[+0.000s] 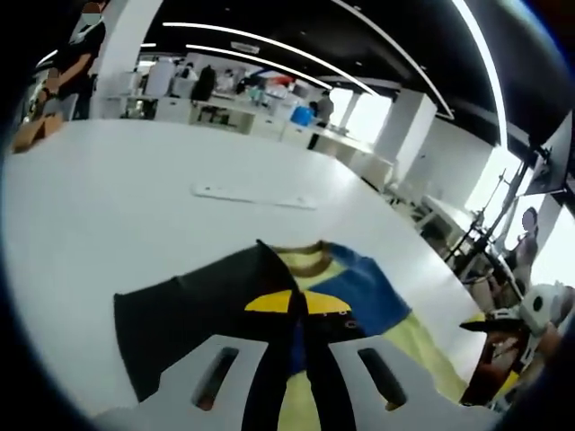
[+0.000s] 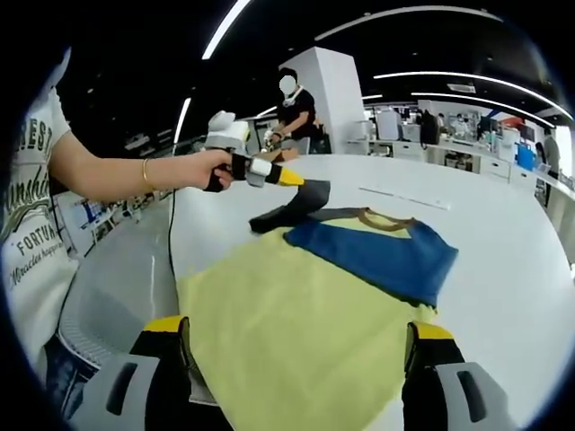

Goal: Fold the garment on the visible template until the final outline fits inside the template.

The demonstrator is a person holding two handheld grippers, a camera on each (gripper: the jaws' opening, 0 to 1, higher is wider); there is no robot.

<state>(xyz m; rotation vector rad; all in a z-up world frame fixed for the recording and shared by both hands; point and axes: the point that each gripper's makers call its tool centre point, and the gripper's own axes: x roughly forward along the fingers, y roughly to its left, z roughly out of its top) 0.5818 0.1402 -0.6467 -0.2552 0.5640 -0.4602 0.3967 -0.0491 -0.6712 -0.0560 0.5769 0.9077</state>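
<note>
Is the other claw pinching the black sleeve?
Yes, the left claw is shut on the black sleeve and lifts it off the table.

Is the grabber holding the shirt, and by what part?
Yes. The left gripper pinches the shirt by its black sleeve and lifts it. The right gripper is open, holding nothing.

I see bare white table (image 1: 135, 206) open across the upper left of the left gripper view, crossed only by a thin flat strip (image 1: 254, 195). In the right gripper view, the left gripper (image 2: 301, 184) blocks the upper middle; the table's right side is free.
</note>
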